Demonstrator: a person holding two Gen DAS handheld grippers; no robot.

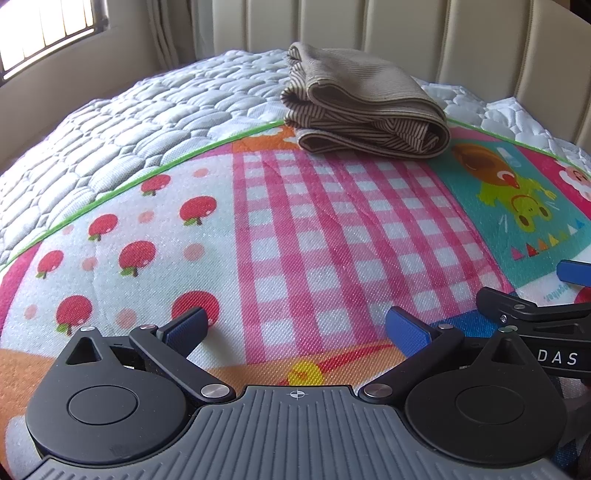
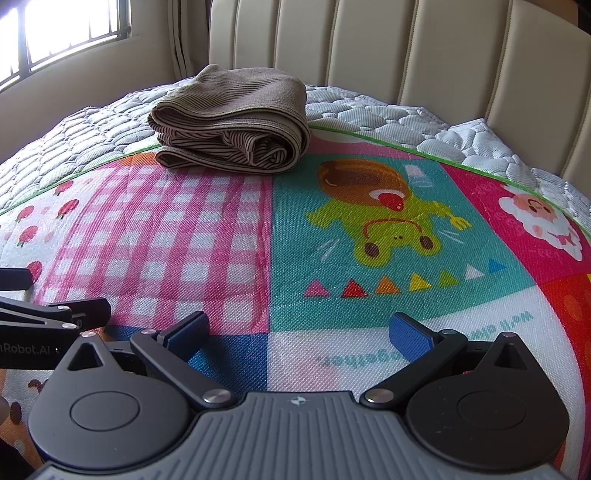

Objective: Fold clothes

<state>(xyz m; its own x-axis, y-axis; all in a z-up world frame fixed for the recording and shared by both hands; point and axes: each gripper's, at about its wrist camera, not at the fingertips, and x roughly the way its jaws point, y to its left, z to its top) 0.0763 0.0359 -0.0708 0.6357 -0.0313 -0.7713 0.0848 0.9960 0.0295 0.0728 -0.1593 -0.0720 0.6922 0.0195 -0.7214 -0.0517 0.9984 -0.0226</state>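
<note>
Nearest the lens in the left wrist view, the left gripper [image 1: 295, 328] is seen with its blue-padded fingers [image 1: 190, 328] spread wide apart, nothing held between them. Beneath it, a patterned play mat [image 1: 332, 229] is spread flat: pink gingham in the middle, red apples on white to the left, a teal cartoon panel to the right. At the right edge of that view, part of the right gripper [image 1: 535, 314] is caught, close beside the left one.

In the right wrist view, the right gripper [image 2: 299, 332] is likewise held open, fingers [image 2: 410, 336] well apart and empty, low over the mat [image 2: 369, 306].

A folded brown striped garment [image 1: 364, 107] is noted at the far side, lying across the mat's green-trimmed far edge, partly on the white quilted mattress [image 1: 147, 122]. It is well apart from both grippers. In the right wrist view the garment [image 2: 232, 122] sits far left of centre.

A padded cream headboard [image 2: 406, 48] is seen behind the bed; a barred window [image 2: 62, 33] is at far left.
</note>
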